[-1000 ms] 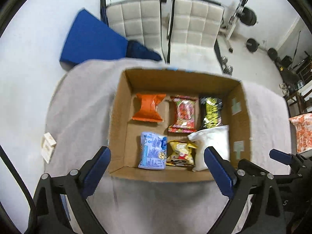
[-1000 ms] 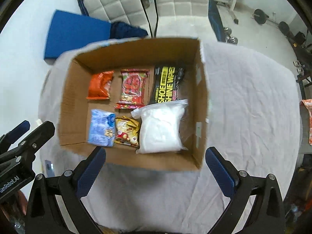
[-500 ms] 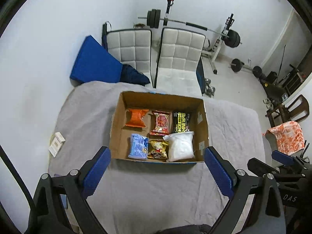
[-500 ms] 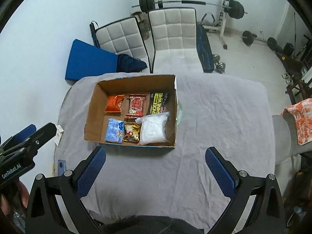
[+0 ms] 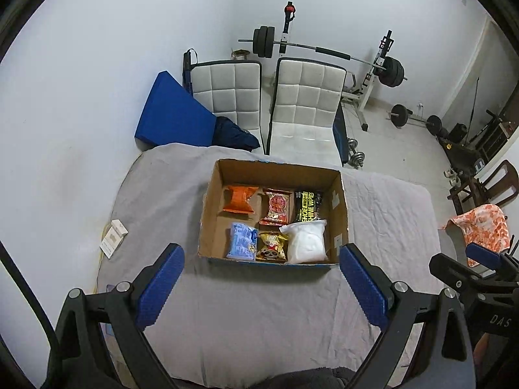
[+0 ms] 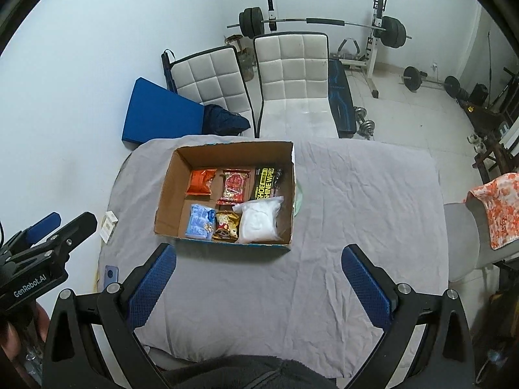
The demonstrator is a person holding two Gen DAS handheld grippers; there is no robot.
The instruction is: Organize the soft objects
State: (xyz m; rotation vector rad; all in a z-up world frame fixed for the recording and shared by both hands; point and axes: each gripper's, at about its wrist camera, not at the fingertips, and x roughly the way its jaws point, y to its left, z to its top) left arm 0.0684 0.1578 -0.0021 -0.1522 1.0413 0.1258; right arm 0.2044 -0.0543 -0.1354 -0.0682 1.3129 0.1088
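Note:
An open cardboard box (image 5: 207,220) (image 6: 168,188) stands on a table under a grey cloth (image 5: 259,308) (image 6: 356,210). Inside lie an orange packet (image 5: 239,199), a red packet (image 5: 276,206), a black shoe-wipes pack (image 5: 306,206), a light blue packet (image 5: 241,240), a yellow packet (image 5: 271,247) and a white bag (image 5: 306,242). My left gripper (image 5: 261,287) is open and empty, high above the table's near side. My right gripper (image 6: 259,283) is open and empty, also high and near the front edge.
Small white boxes (image 5: 113,236) lie at the table's left edge, and a blue phone-like item (image 6: 111,274) near the front left. Two white chairs (image 5: 301,103), a blue mat (image 5: 172,113) and a weight bench stand behind. An orange patterned cloth (image 6: 496,207) drapes a chair at right.
Both grippers have pulled up and back from just over the box, so the box looks much smaller and the whole table shows. Both stay open and empty.

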